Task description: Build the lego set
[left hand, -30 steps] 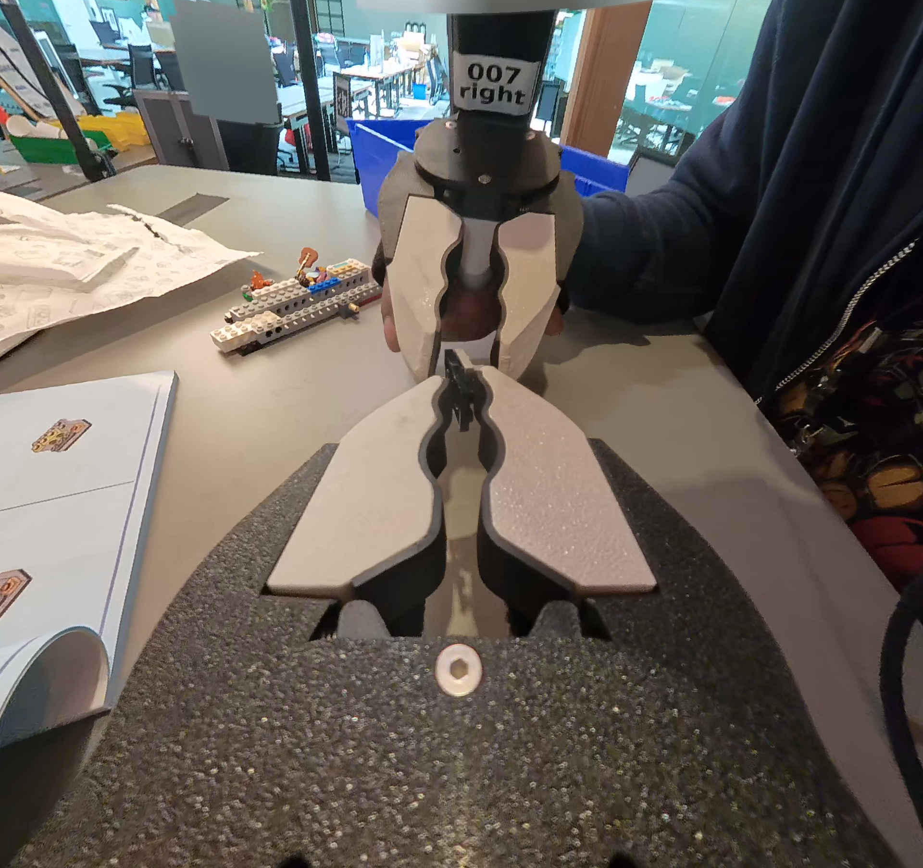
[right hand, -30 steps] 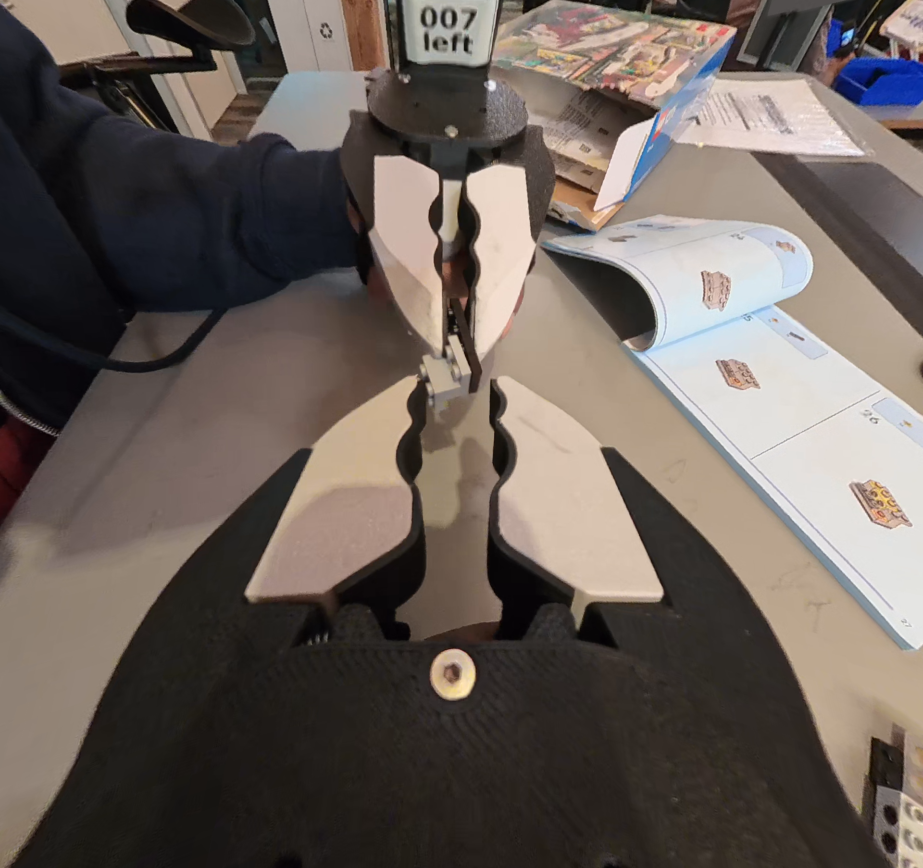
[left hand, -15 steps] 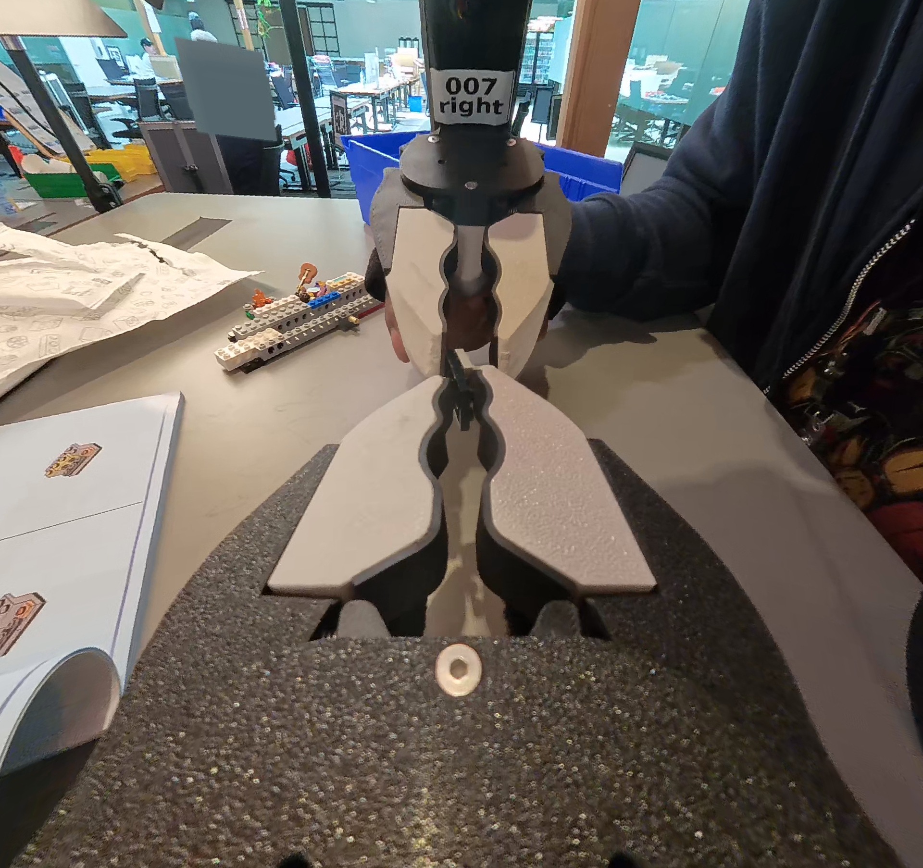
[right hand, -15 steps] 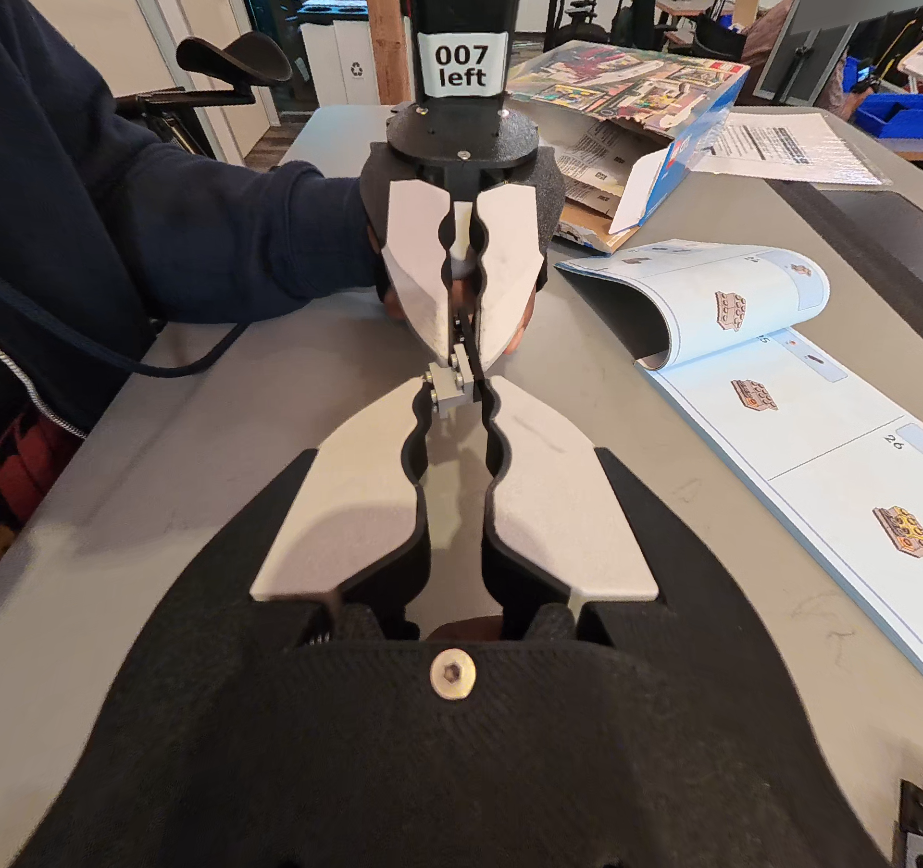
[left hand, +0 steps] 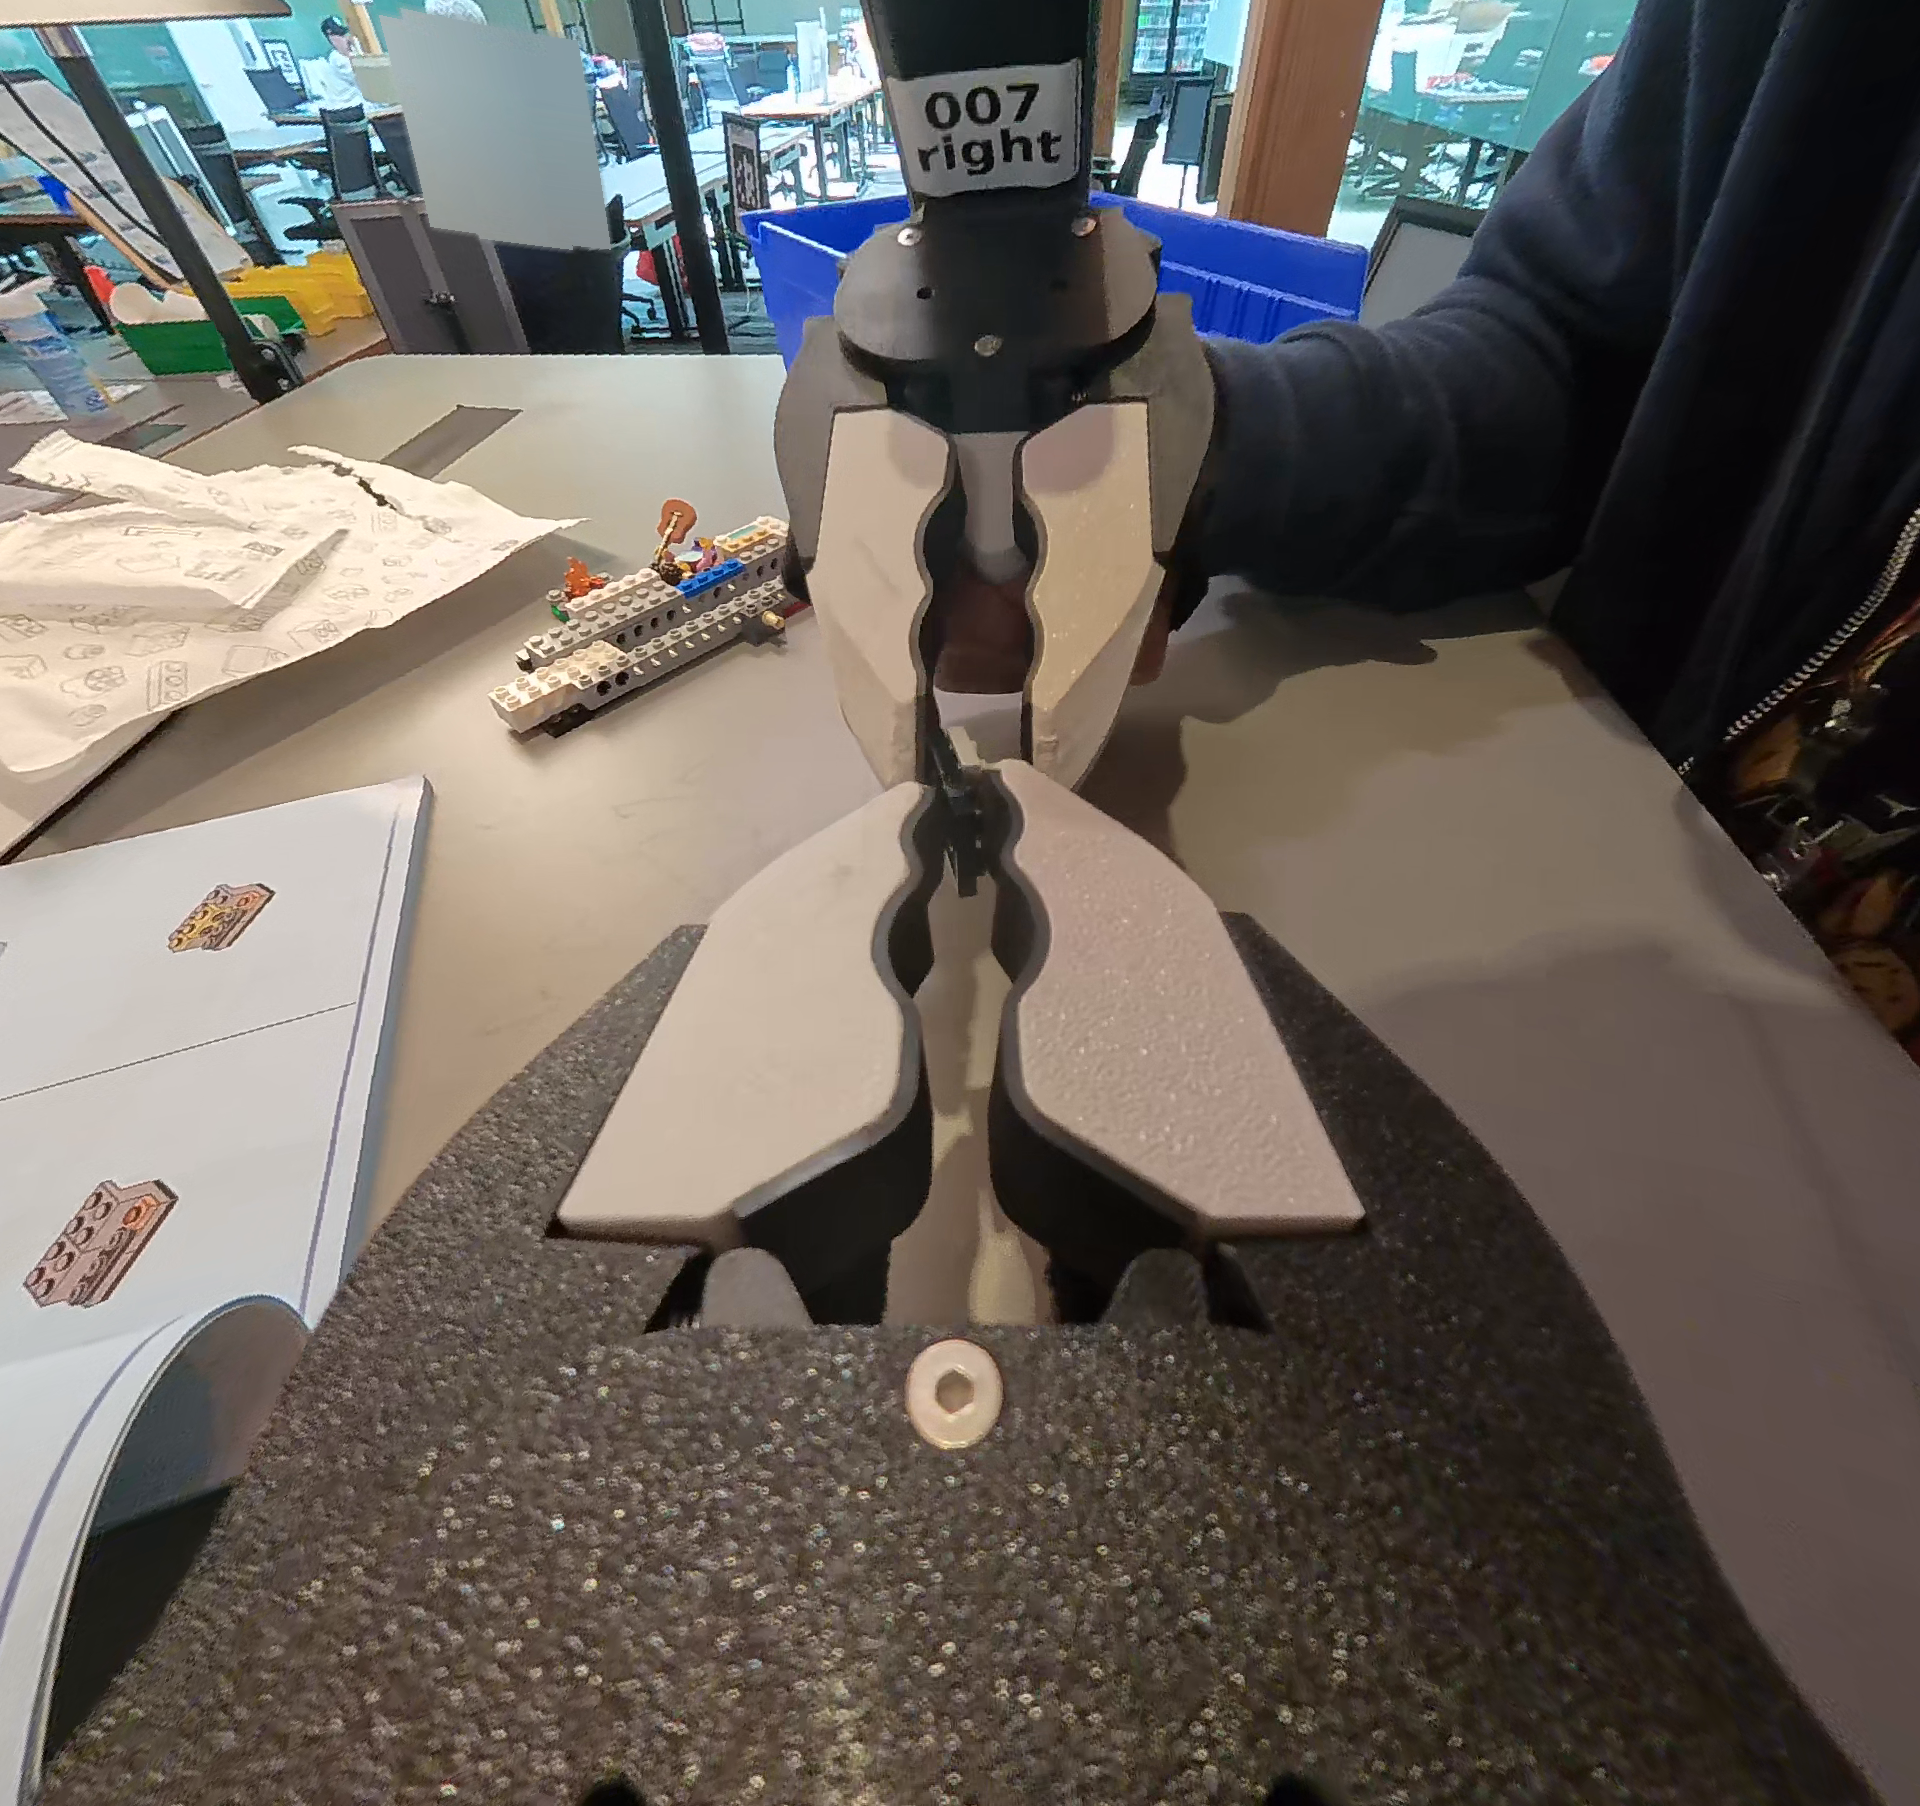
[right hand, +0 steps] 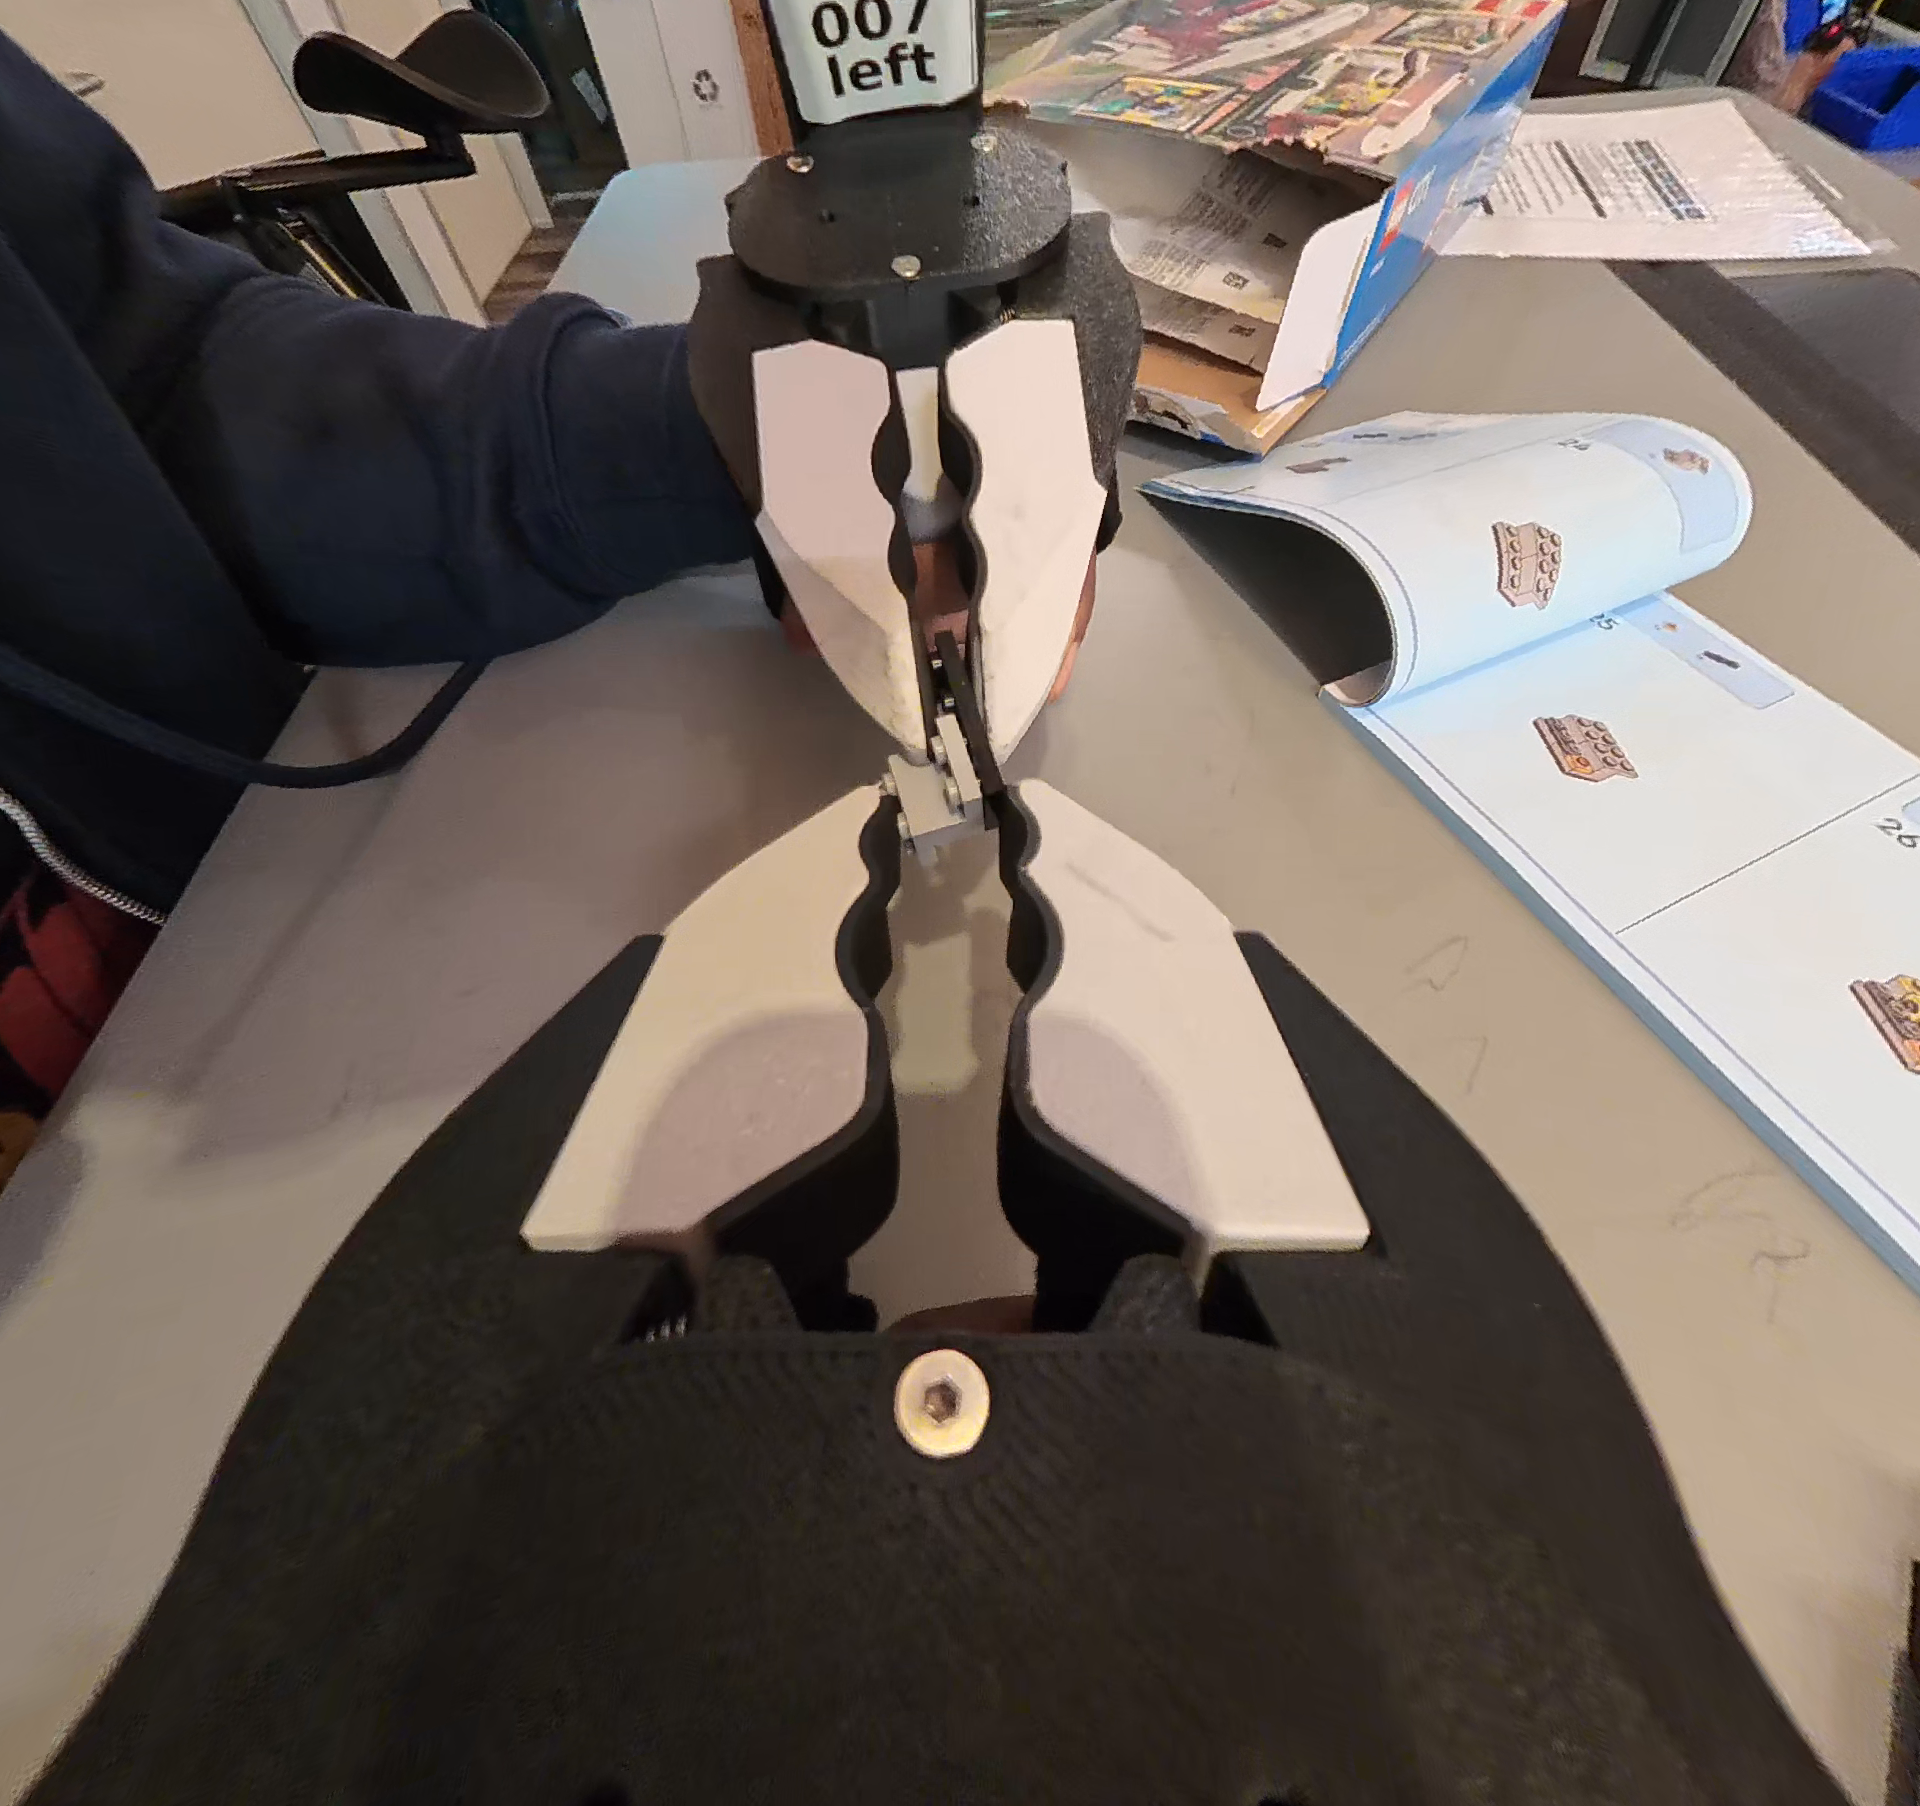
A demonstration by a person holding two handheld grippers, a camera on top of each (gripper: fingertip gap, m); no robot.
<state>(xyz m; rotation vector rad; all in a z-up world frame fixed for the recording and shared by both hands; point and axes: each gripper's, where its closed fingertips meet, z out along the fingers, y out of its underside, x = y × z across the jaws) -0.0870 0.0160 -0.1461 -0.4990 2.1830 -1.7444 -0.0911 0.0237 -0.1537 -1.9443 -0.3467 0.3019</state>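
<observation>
BRICK PIECES: a thin black plastic plate (right hand: 961,691) and a small light grey studded brick (right hand: 933,800) meet tip to tip between your two grippers, held above the grey tabletop (right hand: 468,873) in front of you.
LEFT GRIPPER: your left gripper (left hand: 961,806) has its jaws nearly together, the white fingers (left hand: 810,925) clamped on the black plate, which stands on edge between them.
RIGHT GRIPPER: your right gripper (right hand: 940,806) has its jaws a little apart, closed on the grey brick; its studs face sideways and the brick lies against the black plate.
FACING: the two grippers point at each other, tips almost touching, each held by a hand in a dark navy sleeve (left hand: 1403,468).
BOOKLET: an open pale blue instruction booklet (right hand: 1621,717) lies beside the grippers, one page curled over.
MODEL: a long white and grey brick-built assembly (left hand: 644,629) sits farther off on the table, next to a torn white paper bag (left hand: 208,561).
BOX: a torn-open printed cardboard box (right hand: 1299,146) rests behind the booklet.
BIN: a blue plastic bin (left hand: 1247,270) stands past the table's far edge.
</observation>
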